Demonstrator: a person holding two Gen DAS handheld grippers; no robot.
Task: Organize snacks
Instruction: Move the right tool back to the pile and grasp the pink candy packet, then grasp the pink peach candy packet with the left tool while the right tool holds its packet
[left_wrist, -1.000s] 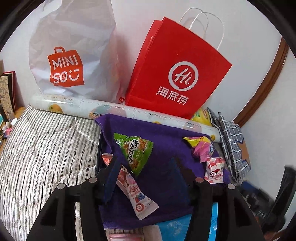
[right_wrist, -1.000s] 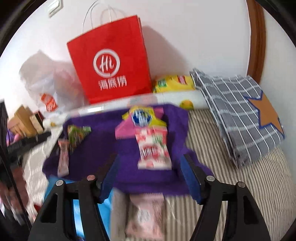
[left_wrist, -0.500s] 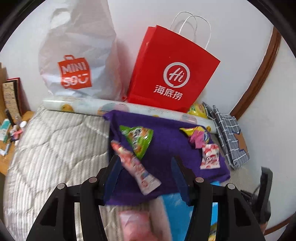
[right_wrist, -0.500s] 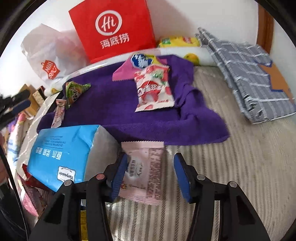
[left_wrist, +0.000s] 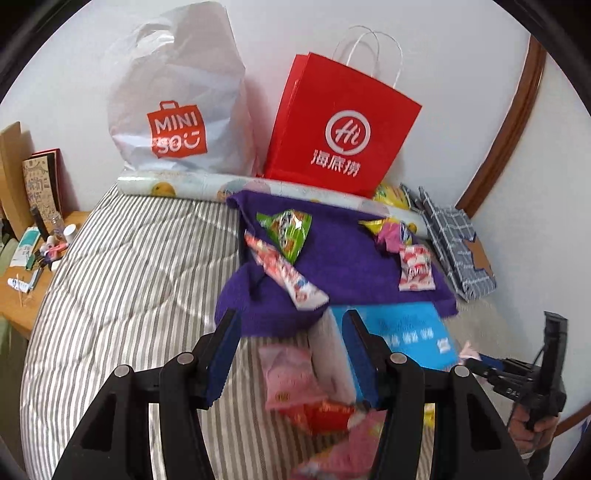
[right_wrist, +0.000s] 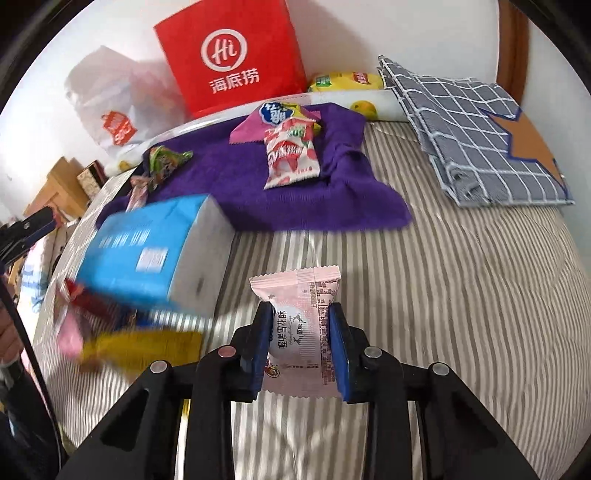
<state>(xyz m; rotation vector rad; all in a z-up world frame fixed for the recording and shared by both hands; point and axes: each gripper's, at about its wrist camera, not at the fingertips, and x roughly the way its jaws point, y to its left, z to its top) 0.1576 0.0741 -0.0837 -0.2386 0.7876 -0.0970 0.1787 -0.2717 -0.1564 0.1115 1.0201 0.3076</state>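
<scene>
Right hand-held gripper (right_wrist: 300, 330) just clenched on pink snack packet (right_wrist: 301, 332), blue box (right_wrist: 147, 254) blurred, left hand-held gripper (left_wrist: 291, 354) released

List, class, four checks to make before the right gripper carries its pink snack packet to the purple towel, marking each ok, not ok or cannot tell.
1. Right gripper jaws, which have just been closing, pinch the pink snack packet on both sides: ok.
2. Packet clear of the striped bedding: cannot tell.
3. Bare space on the purple towel: ok.
4. Left gripper open and empty: ok.
</scene>
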